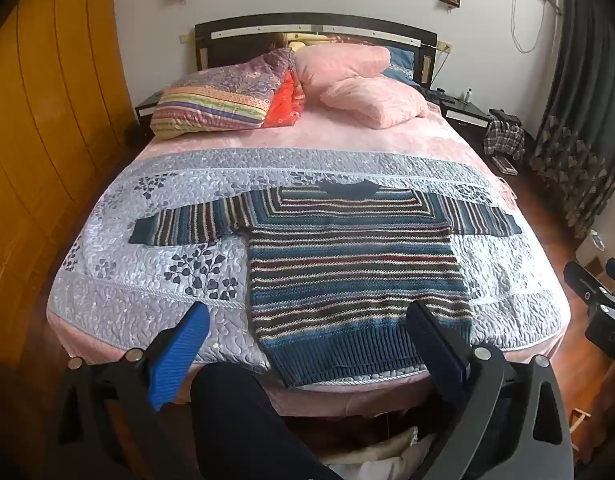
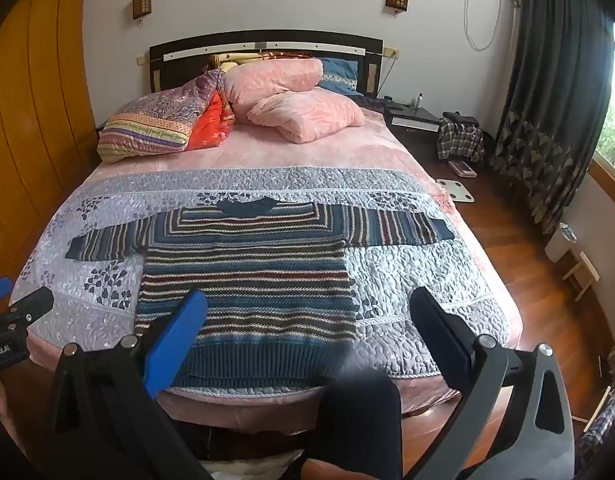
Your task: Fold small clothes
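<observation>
Sweater first: the striped blue, maroon and cream knitted sweater (image 1: 347, 264) lies flat on the quilted lilac bedspread (image 1: 107, 280) at the foot edge of the bed, ribbed hem at that edge, collar toward the pillows, both sleeves stretched out sideways. My left tongs (image 1: 307, 320) hang spread and empty above the hem; my right tongs (image 2: 307, 308) are likewise spread wide, holding nothing. To start well, I judge I should pinch a sleeve at its cuff, taking the full knit thickness, and carry it straight across the chest so the stripes stay aligned, without dragging the body. On the other tool's body in the right view I read part of a word, "nRobot.AI"; nothing else is legible.
</observation>
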A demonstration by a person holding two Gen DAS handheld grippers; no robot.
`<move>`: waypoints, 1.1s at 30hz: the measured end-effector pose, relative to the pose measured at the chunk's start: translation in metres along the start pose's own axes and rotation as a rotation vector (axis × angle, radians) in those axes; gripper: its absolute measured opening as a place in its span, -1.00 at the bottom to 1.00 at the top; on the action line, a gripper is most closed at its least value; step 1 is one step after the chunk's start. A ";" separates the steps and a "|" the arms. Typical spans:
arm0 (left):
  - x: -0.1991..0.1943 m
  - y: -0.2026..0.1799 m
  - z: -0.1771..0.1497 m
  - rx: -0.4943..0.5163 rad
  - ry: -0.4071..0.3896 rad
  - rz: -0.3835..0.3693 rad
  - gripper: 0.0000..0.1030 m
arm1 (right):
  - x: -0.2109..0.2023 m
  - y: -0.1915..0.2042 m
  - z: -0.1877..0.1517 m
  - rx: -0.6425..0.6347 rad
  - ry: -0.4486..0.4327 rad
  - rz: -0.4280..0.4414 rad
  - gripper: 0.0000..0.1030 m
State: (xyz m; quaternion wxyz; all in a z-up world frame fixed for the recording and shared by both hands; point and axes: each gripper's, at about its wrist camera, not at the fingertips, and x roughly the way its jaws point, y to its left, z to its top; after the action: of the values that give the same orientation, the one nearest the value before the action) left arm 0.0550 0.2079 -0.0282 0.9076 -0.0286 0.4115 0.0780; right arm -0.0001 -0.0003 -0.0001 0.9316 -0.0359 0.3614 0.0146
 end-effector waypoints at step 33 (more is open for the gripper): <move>-0.007 0.007 0.000 -0.009 -0.021 0.022 0.92 | -0.001 0.002 0.004 -0.009 0.000 -0.004 0.95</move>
State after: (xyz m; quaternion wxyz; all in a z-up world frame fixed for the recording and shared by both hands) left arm 0.0494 0.2136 -0.0225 0.9108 -0.0272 0.4019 0.0901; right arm 0.0016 0.0026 0.0039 0.9315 -0.0410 0.3611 0.0143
